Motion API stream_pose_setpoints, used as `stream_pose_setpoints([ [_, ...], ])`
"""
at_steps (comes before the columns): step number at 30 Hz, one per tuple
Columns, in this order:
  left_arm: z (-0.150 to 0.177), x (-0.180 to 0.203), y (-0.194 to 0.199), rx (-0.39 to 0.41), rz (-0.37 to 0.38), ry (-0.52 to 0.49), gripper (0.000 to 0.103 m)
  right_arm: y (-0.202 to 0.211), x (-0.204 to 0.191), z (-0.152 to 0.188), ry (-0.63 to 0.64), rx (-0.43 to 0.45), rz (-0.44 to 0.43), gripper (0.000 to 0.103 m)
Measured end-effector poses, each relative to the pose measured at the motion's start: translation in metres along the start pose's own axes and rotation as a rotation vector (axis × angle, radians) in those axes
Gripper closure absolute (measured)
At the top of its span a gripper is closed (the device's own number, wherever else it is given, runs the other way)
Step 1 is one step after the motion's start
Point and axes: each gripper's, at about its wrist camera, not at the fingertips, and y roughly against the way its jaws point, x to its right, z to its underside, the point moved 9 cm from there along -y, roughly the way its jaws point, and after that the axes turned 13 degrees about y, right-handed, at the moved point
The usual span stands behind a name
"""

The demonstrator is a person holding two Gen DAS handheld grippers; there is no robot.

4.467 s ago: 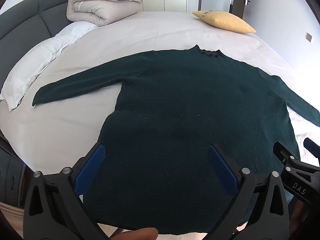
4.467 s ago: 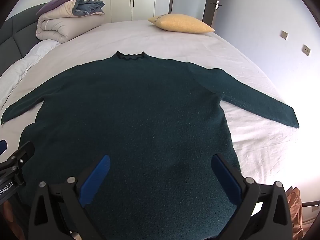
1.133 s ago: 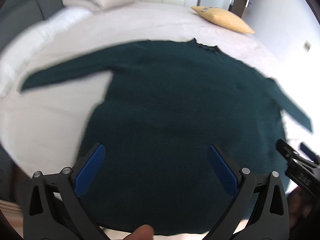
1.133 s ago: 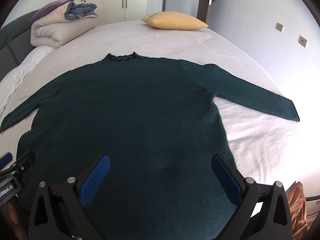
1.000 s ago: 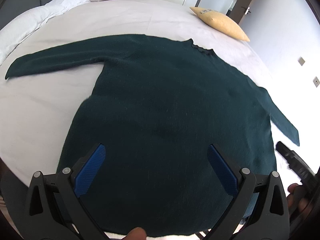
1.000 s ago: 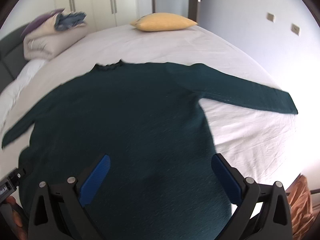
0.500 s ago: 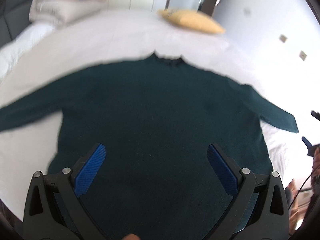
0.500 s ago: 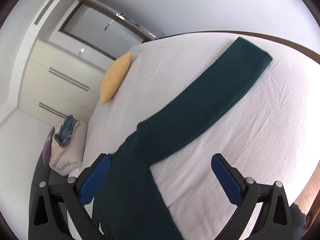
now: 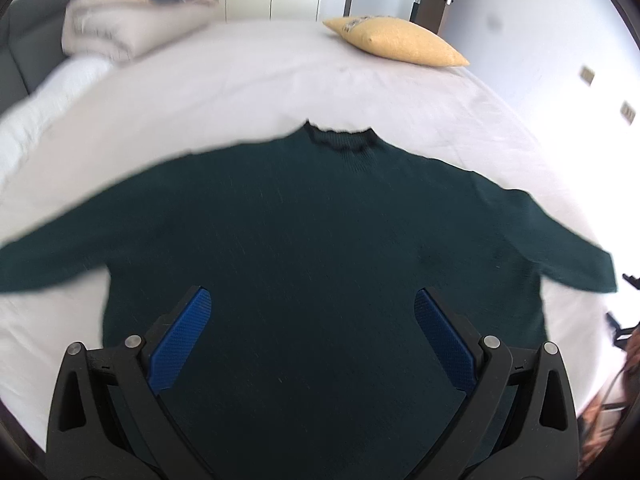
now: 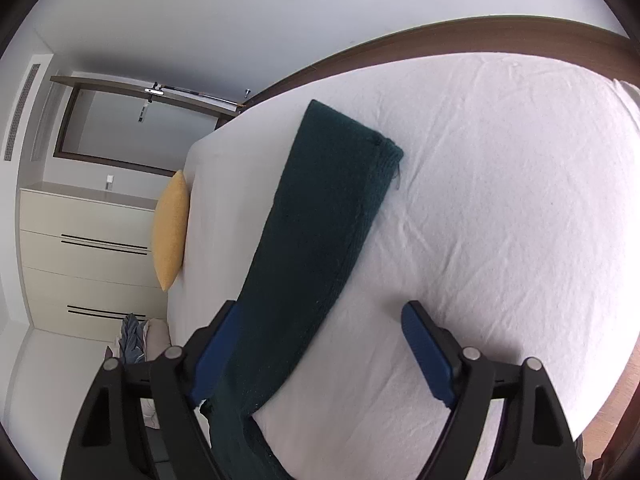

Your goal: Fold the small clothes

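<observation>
A dark green sweater (image 9: 320,240) lies flat on the white bed (image 9: 240,80), collar away from me and both sleeves spread out. My left gripper (image 9: 311,294) hovers open above the lower middle of its body, with nothing between the blue pads. In the right wrist view the picture is rolled on its side. The right sleeve (image 10: 320,208) runs from the cuff (image 10: 352,128) down between the fingers of my right gripper (image 10: 320,308). Those jaws are closing; the sleeve lies close to the left pad and the right pad stands clear over bare sheet.
A yellow pillow (image 9: 394,42) lies at the far side of the bed, and a folded duvet (image 9: 132,20) with clothes on it sits at the far left by the grey headboard (image 9: 16,60). White wardrobes (image 10: 80,248) and a door stand beyond. The bed's edge runs close to the cuff.
My right gripper swung right from over the sweater's body to the right sleeve, rolled about a quarter turn, and its jaws narrowed. My left gripper shifted right toward the sweater's middle.
</observation>
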Motion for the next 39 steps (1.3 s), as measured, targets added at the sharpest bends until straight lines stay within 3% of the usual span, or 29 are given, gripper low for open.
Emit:
stream_pose_setpoints([
  [3,-0.005,0.014,0.001,0.029,-0.004,-0.039,0.000,-0.008,-0.001,-0.012,-0.014,0.014,-0.031,0.029],
  [7,-0.008,0.030,-0.001,0.041,0.074,-0.035,0.000,-0.013,-0.007,-0.028,-0.018,0.051,-0.080,0.036],
  [10,-0.007,0.038,-0.003,0.031,0.139,-0.022,0.000,-0.016,-0.001,-0.039,-0.040,0.091,-0.099,0.050],
  [13,-0.003,0.041,-0.009,0.000,0.157,-0.016,0.000,-0.015,0.004,-0.049,-0.041,0.114,-0.099,0.063],
  [20,0.003,0.036,-0.013,-0.021,0.116,-0.044,0.000,-0.021,-0.003,-0.054,0.046,0.125,-0.056,0.079],
  [25,0.002,0.039,-0.014,-0.036,0.180,-0.031,0.000,-0.026,-0.039,-0.044,0.207,0.127,0.031,0.088],
  [28,-0.001,0.038,-0.015,-0.067,0.235,0.007,0.000,-0.034,-0.088,-0.030,0.377,0.118,0.061,0.088],
  [31,-0.005,0.036,-0.016,-0.105,0.292,0.057,0.000,-0.047,-0.159,0.007,0.580,0.092,0.058,0.089],
  [35,-0.013,0.028,-0.023,-0.180,0.385,0.157,0.000,-0.080,-0.253,0.091,0.823,0.011,-0.007,0.090],
  [39,-0.020,0.026,-0.034,-0.259,0.477,0.218,0.000,-0.121,-0.304,0.183,0.957,-0.104,-0.080,0.090],
])
